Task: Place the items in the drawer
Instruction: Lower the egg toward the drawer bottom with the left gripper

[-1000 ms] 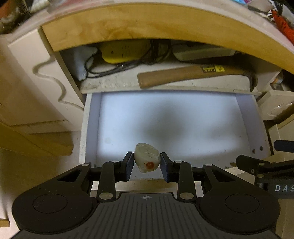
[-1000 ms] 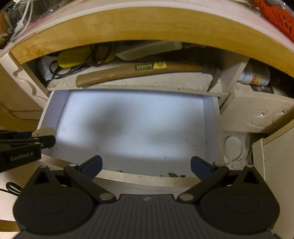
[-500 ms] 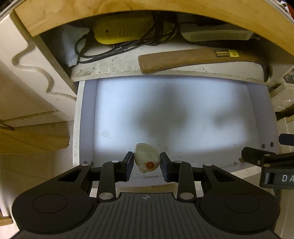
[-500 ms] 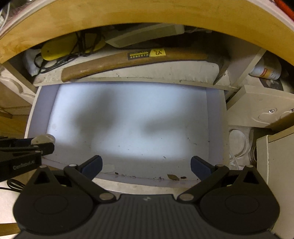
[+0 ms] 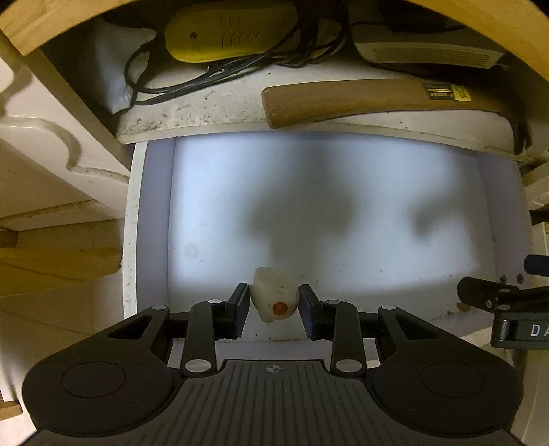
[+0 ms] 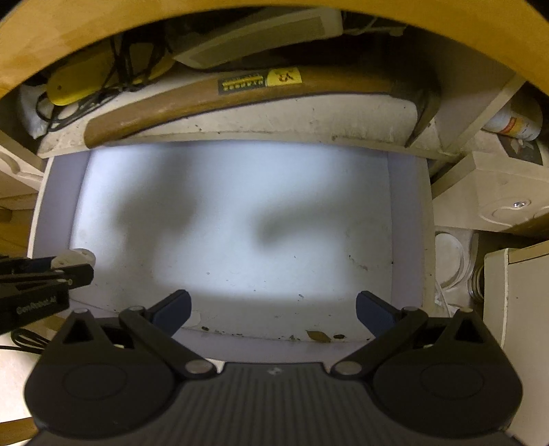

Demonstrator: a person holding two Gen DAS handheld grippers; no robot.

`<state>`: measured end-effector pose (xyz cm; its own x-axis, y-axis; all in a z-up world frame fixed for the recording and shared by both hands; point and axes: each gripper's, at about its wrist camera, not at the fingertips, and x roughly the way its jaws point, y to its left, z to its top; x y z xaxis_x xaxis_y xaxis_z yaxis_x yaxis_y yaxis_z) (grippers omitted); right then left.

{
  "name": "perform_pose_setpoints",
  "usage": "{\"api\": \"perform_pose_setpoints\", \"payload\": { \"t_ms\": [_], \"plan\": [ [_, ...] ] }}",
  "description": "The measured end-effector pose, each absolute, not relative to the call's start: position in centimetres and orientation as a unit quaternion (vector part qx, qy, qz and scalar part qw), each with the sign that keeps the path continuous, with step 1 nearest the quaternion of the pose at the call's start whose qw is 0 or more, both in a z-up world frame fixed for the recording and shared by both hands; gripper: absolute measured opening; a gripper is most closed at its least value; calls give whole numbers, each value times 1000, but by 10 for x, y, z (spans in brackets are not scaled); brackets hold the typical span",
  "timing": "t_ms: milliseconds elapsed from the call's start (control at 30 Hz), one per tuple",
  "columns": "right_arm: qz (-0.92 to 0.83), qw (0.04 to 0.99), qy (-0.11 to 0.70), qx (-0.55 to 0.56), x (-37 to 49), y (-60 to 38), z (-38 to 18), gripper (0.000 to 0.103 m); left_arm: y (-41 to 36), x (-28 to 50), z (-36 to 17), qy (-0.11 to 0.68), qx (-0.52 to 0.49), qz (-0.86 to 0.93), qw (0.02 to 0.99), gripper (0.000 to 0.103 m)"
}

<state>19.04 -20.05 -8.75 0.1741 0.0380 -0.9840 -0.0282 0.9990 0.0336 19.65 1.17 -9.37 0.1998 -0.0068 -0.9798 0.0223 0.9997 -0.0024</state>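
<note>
An open white drawer [image 5: 151,219] lies below me, its floor bare and brightly lit; it also shows in the right wrist view [image 6: 58,206]. My left gripper [image 5: 273,305] is shut on a small cream plastic item with an orange dot [image 5: 274,297], held over the drawer's front part. The same item [image 6: 73,257] and the left gripper [image 6: 44,278] show at the left edge of the right wrist view. My right gripper [image 6: 272,307] is open and empty above the drawer's front edge; it shows at the right edge of the left wrist view [image 5: 501,298].
A shelf above the drawer holds a wooden-handled hammer [image 5: 360,101], a yellow device with black cables [image 5: 230,31], a white bag [image 5: 113,72] and a grey box [image 5: 425,51]. A wooden tabletop edge [image 6: 103,37] overhangs. Debris [image 6: 317,336] lies at the drawer's front. A bottle [image 6: 514,120] stands right.
Both grippers have moved forward and lower over the open drawer, so the drawer floor fills more of each view. The left gripper still holds the cream item.
</note>
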Motion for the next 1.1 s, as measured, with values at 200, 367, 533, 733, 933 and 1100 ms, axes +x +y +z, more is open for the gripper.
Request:
{"api": "perform_pose_setpoints", "payload": {
  "t_ms": [200,367,533,733,933,1100],
  "plan": [
    [19,759,651,5,199,-202,-99,103,10,203,-105,642,8,-7,767,30],
    [17,755,655,5,206,-203,-105,103,11,210,-113,649,4,-5,761,30],
    [12,749,663,4,213,-203,-117,103,11,215,-120,657,-5,-3,754,30],
    [9,742,671,5,217,-205,-131,103,11,219,-137,664,-7,-3,747,30],
    [13,738,674,3,219,-202,-139,103,7,219,-140,663,0,-4,749,30],
    [14,737,676,2,219,-200,-141,103,4,217,-139,662,3,-3,749,30]
  ]
}}
